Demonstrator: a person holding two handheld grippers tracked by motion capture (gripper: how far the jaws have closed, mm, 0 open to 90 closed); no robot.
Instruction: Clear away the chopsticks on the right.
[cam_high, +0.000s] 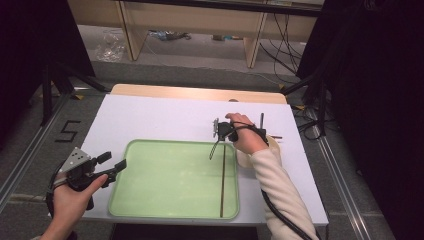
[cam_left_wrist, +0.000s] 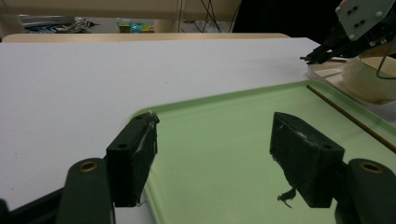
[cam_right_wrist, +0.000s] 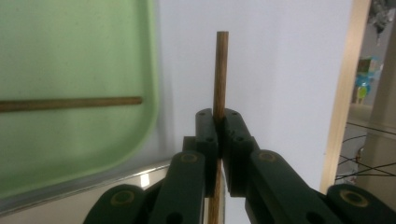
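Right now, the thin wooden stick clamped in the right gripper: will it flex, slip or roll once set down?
The stick looks stiff: it stands straight above the right gripper. It is thin and probably light, so it might pivot in the grip. Being round, it would likely roll on the green tray, beside the other stick.

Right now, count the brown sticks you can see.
2: one stick lies in the green tray; the other stick is clamped in the right gripper. More may be hidden behind the hand.
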